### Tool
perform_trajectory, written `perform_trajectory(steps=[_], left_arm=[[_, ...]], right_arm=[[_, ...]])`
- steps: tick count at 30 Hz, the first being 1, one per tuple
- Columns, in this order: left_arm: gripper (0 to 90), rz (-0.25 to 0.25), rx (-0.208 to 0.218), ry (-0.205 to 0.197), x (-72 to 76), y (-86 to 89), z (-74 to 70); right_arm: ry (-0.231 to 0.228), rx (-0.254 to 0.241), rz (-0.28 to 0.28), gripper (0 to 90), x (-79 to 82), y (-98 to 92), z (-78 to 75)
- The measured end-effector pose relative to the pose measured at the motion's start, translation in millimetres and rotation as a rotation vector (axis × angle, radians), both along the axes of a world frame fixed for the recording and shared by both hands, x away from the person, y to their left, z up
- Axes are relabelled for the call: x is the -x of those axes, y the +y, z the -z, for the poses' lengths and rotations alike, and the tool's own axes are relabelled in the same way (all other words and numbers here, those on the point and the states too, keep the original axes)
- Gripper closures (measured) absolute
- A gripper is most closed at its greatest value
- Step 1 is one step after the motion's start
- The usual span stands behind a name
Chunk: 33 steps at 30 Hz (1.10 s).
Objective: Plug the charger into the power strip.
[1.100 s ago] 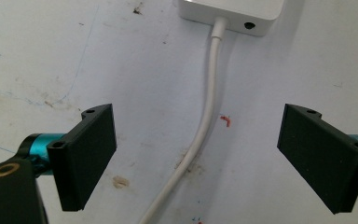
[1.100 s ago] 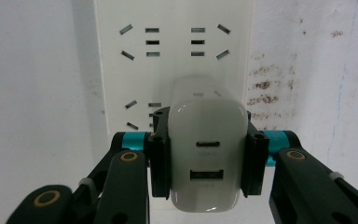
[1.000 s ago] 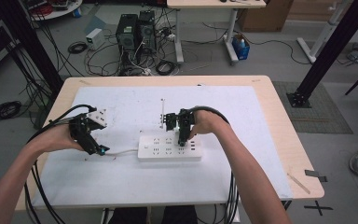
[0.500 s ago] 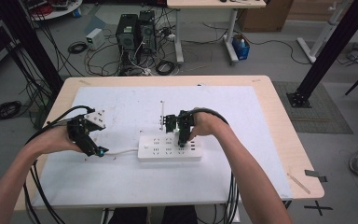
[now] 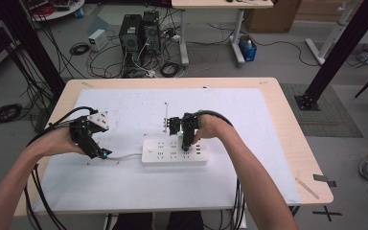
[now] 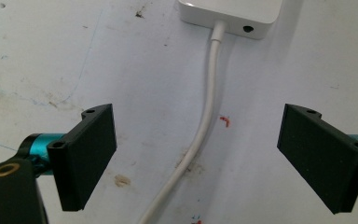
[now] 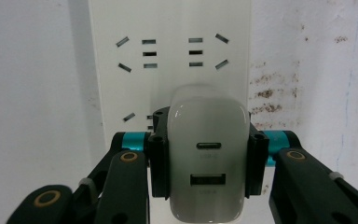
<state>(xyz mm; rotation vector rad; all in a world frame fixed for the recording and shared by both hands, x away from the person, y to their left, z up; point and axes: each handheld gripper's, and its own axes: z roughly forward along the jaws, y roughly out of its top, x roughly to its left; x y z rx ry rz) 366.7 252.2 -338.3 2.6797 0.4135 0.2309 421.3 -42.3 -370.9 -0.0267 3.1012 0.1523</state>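
Nothing has shifted since the earlier frames; both your hands sit where they were; your right gripper [image 7: 205, 163] is clamped on the sides of a white USB charger [image 7: 206, 172], its pads pressed flat against it, over the white power strip [image 5: 174, 152] near the strip's right end; the charger's two ports face the camera; your left gripper [image 6: 212, 158] stands wide apart, holding nothing, astride the strip's white cable [image 6: 204, 126] on the white table cover [image 5: 124, 187], left of the strip.
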Motion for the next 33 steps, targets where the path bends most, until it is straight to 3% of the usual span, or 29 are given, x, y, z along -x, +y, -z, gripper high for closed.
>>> perform_trajectory(steps=[3,11,18,20,23,26,29,32,33], left_arm=[[11.8,0.005,0.003,-0.002,1.1,-0.5,0.2],[11.8,-0.003,0.003,0.000,1.4,2.0,-0.4],[11.7,0.006,-0.004,0.020,-0.3,4.6,-2.5],[11.7,0.009,-0.001,0.026,-1.1,5.2,-4.6],[11.7,0.009,-0.007,0.025,-3.6,5.8,-8.7],[11.7,0.020,-0.008,0.021,-5.8,6.0,-13.6],[11.7,0.031,-0.025,0.024,-8.0,4.9,-16.2],[11.7,0.045,-0.036,0.031,-8.0,3.2,-17.9],[11.7,0.056,-0.049,0.037,-8.0,2.6,-19.4]], right_arm=[[-0.032,-0.025,0.011,62.7,5.3,-4.2,2.2],[0.022,-0.080,0.025,62.4,-2.5,-10.5,4.2],[0.020,-0.126,0.054,60.1,-0.7,-15.9,3.9],[0.027,-0.121,0.074,48.8,-0.5,-16.0,1.8],[-0.014,-0.110,0.108,30.9,2.9,-20.1,-5.4],[-0.058,-0.103,0.119,21.5,9.8,-28.7,-16.5],[-0.106,-0.094,0.150,18.8,17.0,-40.2,-30.4],[-0.116,-0.096,0.184,16.6,23.5,-53.0,-44.9],[-0.125,-0.092,0.182,11.1,24.7,-56.6,-48.3]])
